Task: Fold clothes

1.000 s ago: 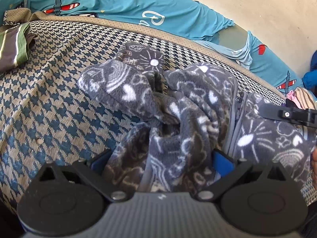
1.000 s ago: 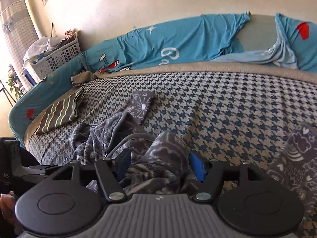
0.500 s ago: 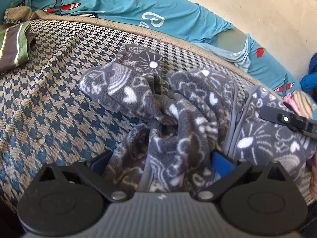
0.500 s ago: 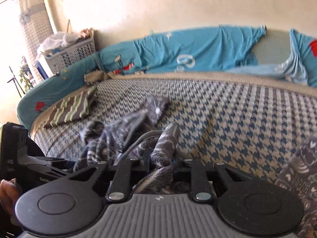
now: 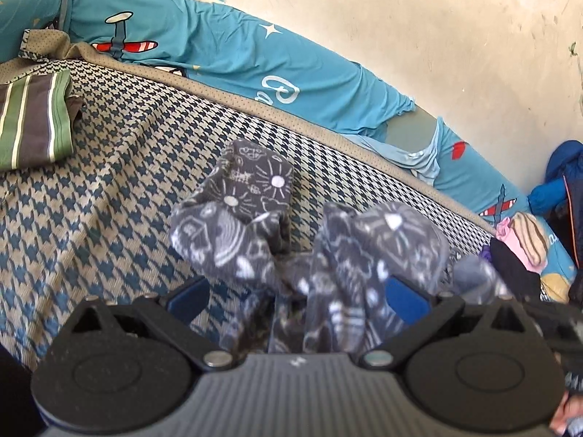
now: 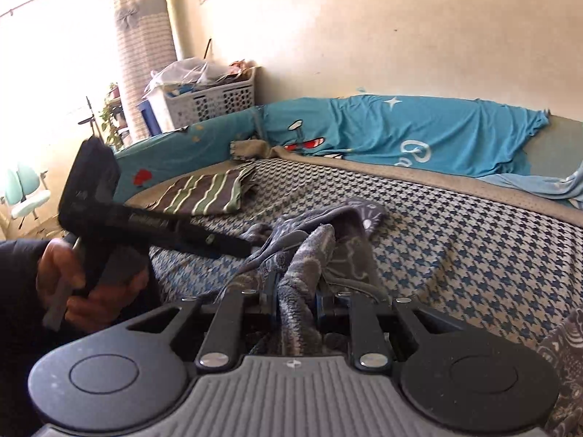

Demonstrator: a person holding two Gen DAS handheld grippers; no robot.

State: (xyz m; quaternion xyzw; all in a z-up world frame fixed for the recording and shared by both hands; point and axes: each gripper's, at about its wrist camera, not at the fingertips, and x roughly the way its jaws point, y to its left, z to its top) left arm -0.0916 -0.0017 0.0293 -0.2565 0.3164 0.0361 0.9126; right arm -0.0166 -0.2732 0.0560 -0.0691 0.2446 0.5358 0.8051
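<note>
— So, what has the right tool [image 6: 297, 300] got?
— Its jaws are pressed together on a fold of the grey patterned fleece [image 6: 309, 255], which rises straight ahead of it over the bed [image 6: 473, 240].
— And the left tool [image 5: 295, 300]?
— Spread wide. The fleece [image 5: 349, 273] hangs bunched between its blue pads [image 5: 402, 296], against the right one and clear of the left; whether it is gripped, I cannot tell.
— Anything else nearby?
— A striped folded garment [image 5: 34, 120] lies well off to the left tool's left, and a teal sheet [image 5: 226, 47] runs along the wall beyond. A hand [image 6: 73, 284] holds the left tool's handle.
</note>
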